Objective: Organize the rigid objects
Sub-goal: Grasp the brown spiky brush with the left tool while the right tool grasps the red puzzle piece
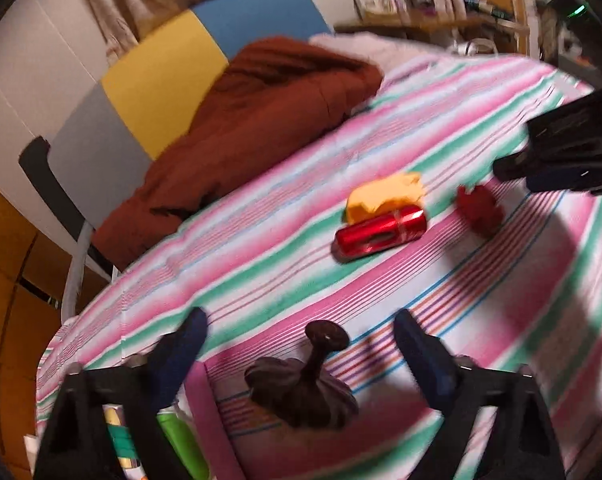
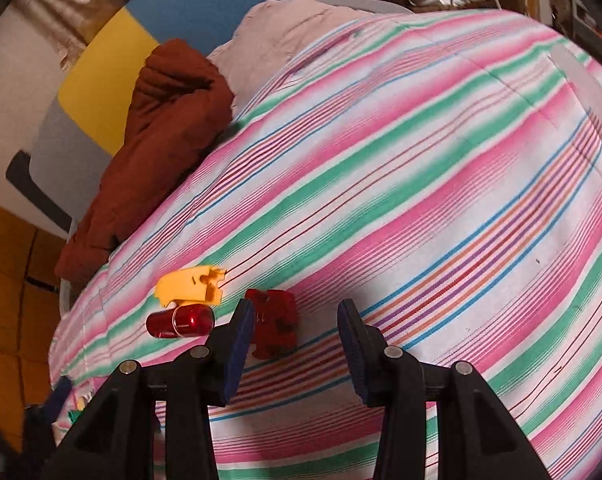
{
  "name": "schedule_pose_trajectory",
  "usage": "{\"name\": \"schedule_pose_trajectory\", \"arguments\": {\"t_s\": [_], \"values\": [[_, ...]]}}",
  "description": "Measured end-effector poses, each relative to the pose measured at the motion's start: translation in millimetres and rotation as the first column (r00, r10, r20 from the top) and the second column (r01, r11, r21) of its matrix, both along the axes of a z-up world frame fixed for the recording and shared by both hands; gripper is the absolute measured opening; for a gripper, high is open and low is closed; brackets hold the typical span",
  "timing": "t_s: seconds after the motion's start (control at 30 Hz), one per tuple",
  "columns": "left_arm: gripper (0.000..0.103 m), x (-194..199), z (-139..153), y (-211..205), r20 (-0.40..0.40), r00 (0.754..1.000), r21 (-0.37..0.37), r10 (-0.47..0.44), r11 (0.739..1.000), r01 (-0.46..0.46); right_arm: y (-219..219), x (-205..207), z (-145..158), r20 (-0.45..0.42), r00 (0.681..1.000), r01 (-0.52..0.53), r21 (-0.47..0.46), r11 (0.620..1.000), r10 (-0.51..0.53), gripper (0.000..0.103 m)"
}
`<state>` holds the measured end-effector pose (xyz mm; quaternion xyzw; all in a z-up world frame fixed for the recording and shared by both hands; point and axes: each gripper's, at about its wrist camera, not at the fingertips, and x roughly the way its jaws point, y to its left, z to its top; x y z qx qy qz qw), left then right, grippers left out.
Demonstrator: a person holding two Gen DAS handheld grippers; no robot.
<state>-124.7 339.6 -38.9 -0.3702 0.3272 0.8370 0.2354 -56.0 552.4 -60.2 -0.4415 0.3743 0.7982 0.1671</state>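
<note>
Toys are lying on the striped bed: a brown mushroom-shaped piece (image 1: 301, 380) is sitting between the released left tool (image 1: 301, 332), while the right tool (image 2: 295, 316), also released, is hovering by a red puzzle piece (image 2: 275, 326). Next: clenching, probably.

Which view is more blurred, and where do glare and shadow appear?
Left wrist view: more motion blur; glare on the red cylinder, a broad shadow on the striped cloth at right. Right wrist view: sharper stripes; a small highlight on the cylinder; strong fisheye bulge.
</note>
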Motion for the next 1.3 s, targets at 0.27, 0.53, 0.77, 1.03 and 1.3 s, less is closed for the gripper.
{"name": "schedule_pose_trajectory", "arguments": {"t_s": [0.27,0.53,0.77,1.03,1.3], "values": [[0.021,-1.1,-17.1,-4.2,0.047,0.998,-0.052,-0.051,0.997,0.053,-1.9,-3.9,-0.9,-0.005,1.000,-0.010,-0.022,1.000,0.010,0.043],[0.013,8.9,13.4,-38.4,0.161,0.987,0.289,0.000,0.956,-0.048,1.7,-1.8,-4.3,0.002,1.000,0.005,-0.039,0.999,-0.005,0.043],[0.013,29.8,-4.2,-68.0,0.158,0.982,0.420,0.099,0.894,-0.157,2.2,-0.2,-6.9,0.009,1.000,0.006,-0.046,0.999,-0.006,0.043],[0.039,57.6,-12.8,-76.8,0.079,0.984,0.436,0.158,0.882,-0.176,-3.8,-3.0,-4.2,0.017,1.000,-0.015,-0.012,1.000,0.016,0.043],[0.054,55.3,-16.6,-91.1,0.126,0.967,0.482,0.223,0.838,-0.256,-34.0,-32.1,-8.0,0.030,0.986,-0.169,0.098,0.981,0.166,0.044]]}}
